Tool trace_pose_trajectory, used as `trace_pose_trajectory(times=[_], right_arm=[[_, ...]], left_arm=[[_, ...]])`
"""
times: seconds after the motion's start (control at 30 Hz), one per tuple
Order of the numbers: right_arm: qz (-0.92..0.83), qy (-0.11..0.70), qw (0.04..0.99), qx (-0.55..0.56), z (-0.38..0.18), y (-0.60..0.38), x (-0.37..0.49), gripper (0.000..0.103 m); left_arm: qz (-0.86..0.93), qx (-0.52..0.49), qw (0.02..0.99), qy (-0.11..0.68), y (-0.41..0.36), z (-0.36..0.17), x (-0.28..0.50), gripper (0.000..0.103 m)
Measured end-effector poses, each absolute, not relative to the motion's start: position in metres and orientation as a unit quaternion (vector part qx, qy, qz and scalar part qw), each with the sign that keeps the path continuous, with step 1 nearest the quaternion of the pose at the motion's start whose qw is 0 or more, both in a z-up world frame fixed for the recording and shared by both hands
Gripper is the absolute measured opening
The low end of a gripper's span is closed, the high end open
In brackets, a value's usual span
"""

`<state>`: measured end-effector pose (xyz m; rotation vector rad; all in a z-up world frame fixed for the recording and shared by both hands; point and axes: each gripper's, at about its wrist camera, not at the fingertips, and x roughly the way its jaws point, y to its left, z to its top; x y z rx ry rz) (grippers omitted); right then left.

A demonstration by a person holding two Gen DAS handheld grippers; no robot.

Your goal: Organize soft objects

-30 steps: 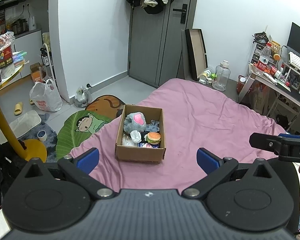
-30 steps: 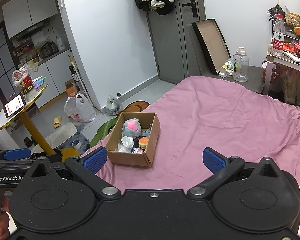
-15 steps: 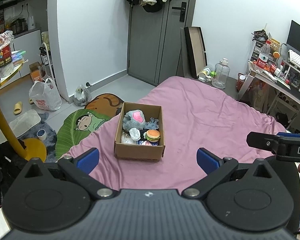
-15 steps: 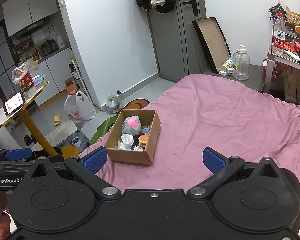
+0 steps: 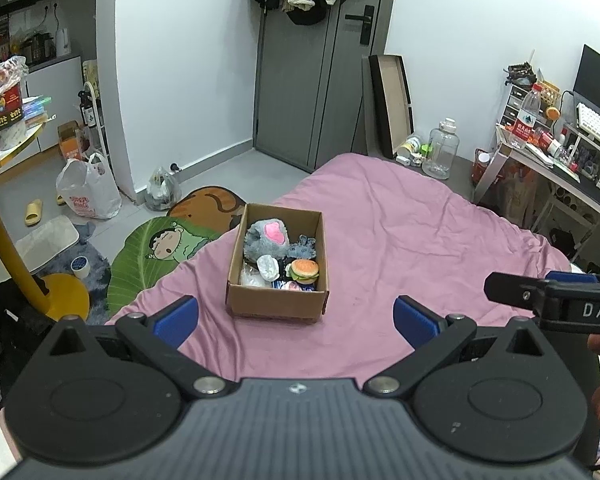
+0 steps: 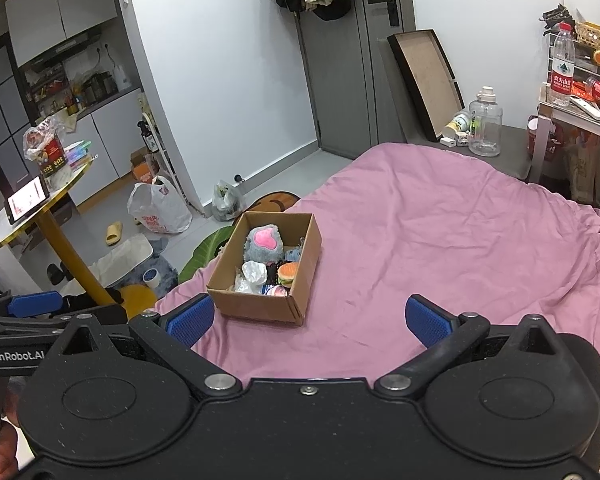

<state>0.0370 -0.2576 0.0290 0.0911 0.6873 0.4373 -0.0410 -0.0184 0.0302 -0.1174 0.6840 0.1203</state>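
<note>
On pink bedspread (image 5: pixel 400 240), open cardboard box (image 5: pixel 276 300), grey-pink plush (image 5: pixel 266 236), toy burger (image 5: pixel 305 270)

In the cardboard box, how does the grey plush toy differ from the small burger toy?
The grey plush toy is bigger and fuzzy grey with a pink patch; the burger toy is smaller, with tan buns and a green layer. The plush toy lies at the far end of the cardboard box, the burger toy nearer its right wall. Both lie inside the box, untouched.
</note>
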Motion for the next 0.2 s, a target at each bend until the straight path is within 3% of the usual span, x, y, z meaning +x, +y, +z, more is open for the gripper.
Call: trace_pose_trajectory(times=[0.2], right_arm=[[0.213, 0.339, 0.915, 0.045, 0.0233, -0.2526, 0.0425, 0.103]], left_arm=[[0.062, -0.043, 0.939, 0.335, -0.0198, 0.0256, -0.0345, 0.103]])
